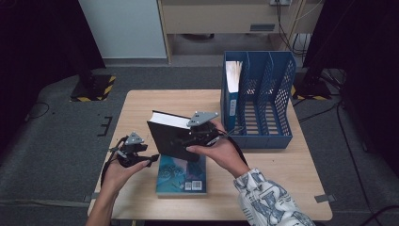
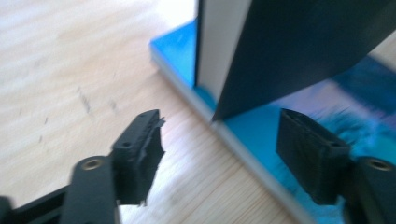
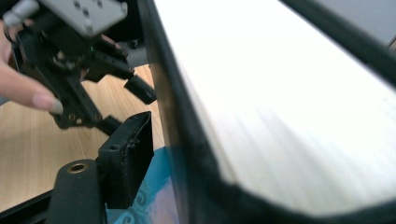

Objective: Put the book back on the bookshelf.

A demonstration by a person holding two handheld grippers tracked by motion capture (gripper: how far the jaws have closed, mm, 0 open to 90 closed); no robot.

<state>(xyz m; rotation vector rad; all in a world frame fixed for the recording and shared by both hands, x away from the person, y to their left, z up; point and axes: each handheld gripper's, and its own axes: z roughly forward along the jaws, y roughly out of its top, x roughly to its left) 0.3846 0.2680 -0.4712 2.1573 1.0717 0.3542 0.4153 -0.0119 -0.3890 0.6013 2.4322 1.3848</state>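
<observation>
Two books sit at the middle of the work. The black book stands tilted on its lower edge, resting on the blue book, which lies flat on the worktop just below the right tongs.

The right tongs are closed on the black book. In the right gripper view one pad sits against the dark cover, with the pale page edge of the book spreading out on the far side of that cover; the other pad is hidden behind the book. The person's right hand wraps the tongs from behind.

The left tongs stand open and hold nothing. In the left gripper view both pads are well apart with bare worktop and the edge of the blue book between them. The lower corner of the black book comes down just ahead of the gap, touching the blue cover, and neither pad touches it. The left hand holds these tongs just beside the left edge of the two books, close to the worktop.

A blue file rack stands beyond the right tongs, toward the far right of the worktop, well apart from the left tongs. A blue folder with white pages stands in the rack compartment nearest the black book.
</observation>
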